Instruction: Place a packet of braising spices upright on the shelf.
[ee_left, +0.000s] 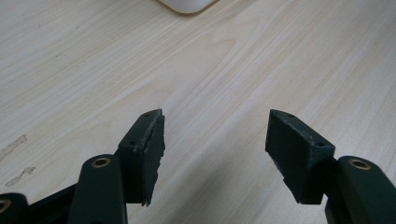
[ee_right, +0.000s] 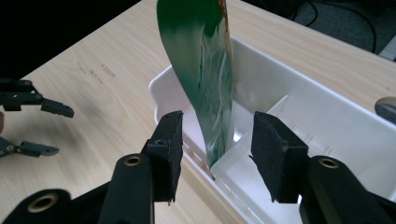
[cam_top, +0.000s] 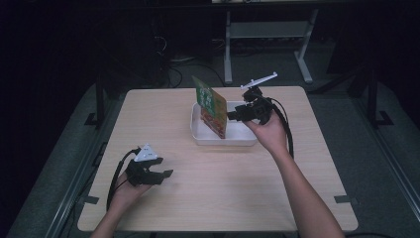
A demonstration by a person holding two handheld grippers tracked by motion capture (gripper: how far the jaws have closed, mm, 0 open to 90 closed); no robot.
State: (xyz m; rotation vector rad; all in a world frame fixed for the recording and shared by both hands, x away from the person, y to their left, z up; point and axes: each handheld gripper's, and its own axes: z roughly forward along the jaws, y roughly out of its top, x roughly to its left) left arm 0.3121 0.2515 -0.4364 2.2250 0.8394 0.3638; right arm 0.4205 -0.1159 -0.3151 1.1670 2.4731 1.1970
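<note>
Packet: a flat green snack packet with a red-and-orange printed face (cam_top: 212, 106) stands on its lower edge inside the tray, tilted, its top leaning toward the far left of the desk in the high view. In the right gripper view (ee_right: 205, 74) its bottom edge sits in the tray's near compartment, just beside a thin white divider.
Tray: a white rectangular plastic tray with inner dividers (cam_top: 225, 140) lies flat, a little beyond the middle of the desk.
Right gripper: the black two-jaw gripper (cam_top: 232, 115) is held at the tray's right side, pointing at the packet. Its jaws stand apart, one on each side of the packet's lower part; the pads (ee_right: 275, 154) do not press on it, so nothing is gripped.
Left gripper: the other black gripper (cam_top: 166, 174) is low over the near left part of the desk, well apart from the tray, jaws spread wide with bare wood between them (ee_left: 215, 149).
Desk: a pale wood-grain top (cam_top: 237, 188).
</note>
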